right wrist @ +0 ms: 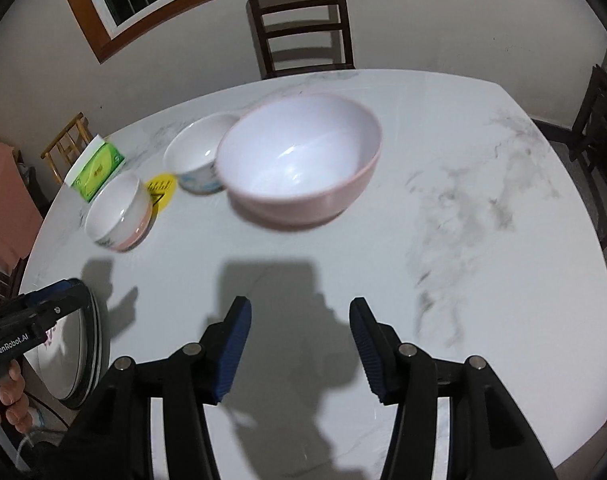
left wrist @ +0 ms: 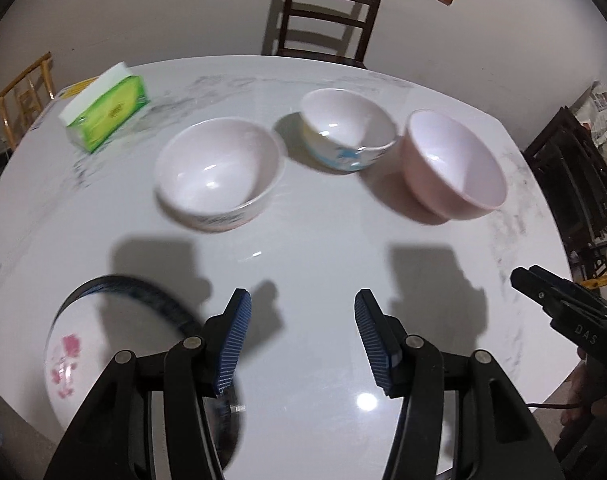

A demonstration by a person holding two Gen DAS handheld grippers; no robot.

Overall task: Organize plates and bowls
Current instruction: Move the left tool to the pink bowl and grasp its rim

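Observation:
Three bowls stand in a row on the white marble table (left wrist: 315, 256): a white bowl with a dark pattern (left wrist: 217, 172), a white bowl with blue print (left wrist: 347, 132) and a pink bowl (left wrist: 455, 168). A blue-rimmed plate with pink flowers (left wrist: 75, 352) lies at the near left, partly under my left finger. My left gripper (left wrist: 302, 296) hovers open over bare table, nothing between its blue pads. In the right wrist view my right gripper (right wrist: 299, 304) is open and empty in front of the pink bowl (right wrist: 299, 160). The blue-print bowl (right wrist: 199, 156), patterned bowl (right wrist: 119, 212) and plate (right wrist: 75, 352) lie to its left.
A green tissue box (left wrist: 107, 114) sits at the far left of the table, near a yellow sticker (right wrist: 161, 192). A dark wooden chair (left wrist: 327, 12) stands behind the table. More dark chairs (left wrist: 575, 176) stand at the right. A hand (right wrist: 11, 400) holds the left gripper (right wrist: 59, 292).

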